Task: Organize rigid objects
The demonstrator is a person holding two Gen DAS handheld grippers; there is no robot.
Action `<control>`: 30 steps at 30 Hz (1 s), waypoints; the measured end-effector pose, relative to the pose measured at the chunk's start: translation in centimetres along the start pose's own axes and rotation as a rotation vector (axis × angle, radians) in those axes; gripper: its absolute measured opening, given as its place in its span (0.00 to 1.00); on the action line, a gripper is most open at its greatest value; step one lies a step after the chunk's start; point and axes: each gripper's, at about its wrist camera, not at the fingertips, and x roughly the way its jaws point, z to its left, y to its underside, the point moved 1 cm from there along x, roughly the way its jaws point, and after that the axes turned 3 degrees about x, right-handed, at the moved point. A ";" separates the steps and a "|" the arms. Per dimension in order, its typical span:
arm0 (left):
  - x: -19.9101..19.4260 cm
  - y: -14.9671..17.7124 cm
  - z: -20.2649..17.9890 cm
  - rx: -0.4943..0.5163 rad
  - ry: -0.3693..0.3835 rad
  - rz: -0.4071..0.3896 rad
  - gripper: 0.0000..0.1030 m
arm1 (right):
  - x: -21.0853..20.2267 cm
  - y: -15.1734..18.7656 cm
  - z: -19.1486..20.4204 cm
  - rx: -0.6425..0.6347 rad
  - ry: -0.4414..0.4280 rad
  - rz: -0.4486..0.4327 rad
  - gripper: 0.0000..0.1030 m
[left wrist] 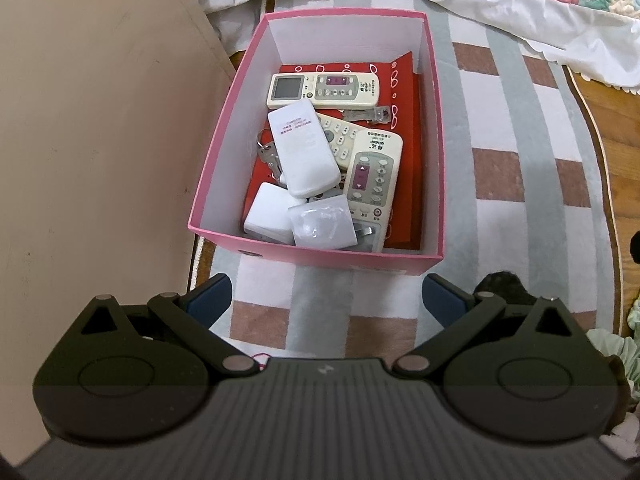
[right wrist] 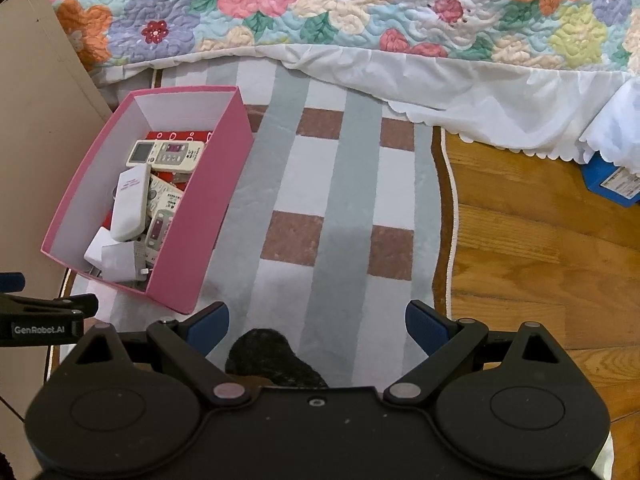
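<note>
Well, left gripper [left wrist: 326, 300] hangs w/ jaws spread wide, nothing between them; pink box [left wrist: 224, 168] sits just ahead of the tips on the striped rug [left wrist: 500, 216], beside a beige cabinet side [left wrist: 100, 140] off the left jaw. Inside the box, going left to right: keys [left wrist: 269, 152] near the left wall, white remote face-down [left wrist: 302, 150] on top of the pile, two white adapters [left wrist: 268, 216] nearest the jaws, then a cream remote w/ screen [left wrist: 324, 90] at the far end and another cream remote [left wrist: 370, 172] toward the right wall. All look light, stiff, smooth plastic, so prob. slippery; best pinched across the narrow width, mid-body. Keys are small, awkward. Right gripper [right wrist: 316, 320] is also released and empty, box ahead-left of its left jaw, bare rug between the jaws.
</note>
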 end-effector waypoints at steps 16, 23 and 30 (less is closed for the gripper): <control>0.3 0.1 0.3 -0.012 0.007 0.010 1.00 | -0.4 0.0 0.6 -0.015 0.019 -0.021 0.94; 0.0 0.1 0.3 -0.008 0.024 0.010 1.00 | -0.6 -0.1 0.7 -0.011 0.025 -0.031 0.94; -0.2 0.2 0.2 -0.010 0.024 -0.003 1.00 | -0.7 -0.2 0.7 -0.016 0.026 -0.037 0.94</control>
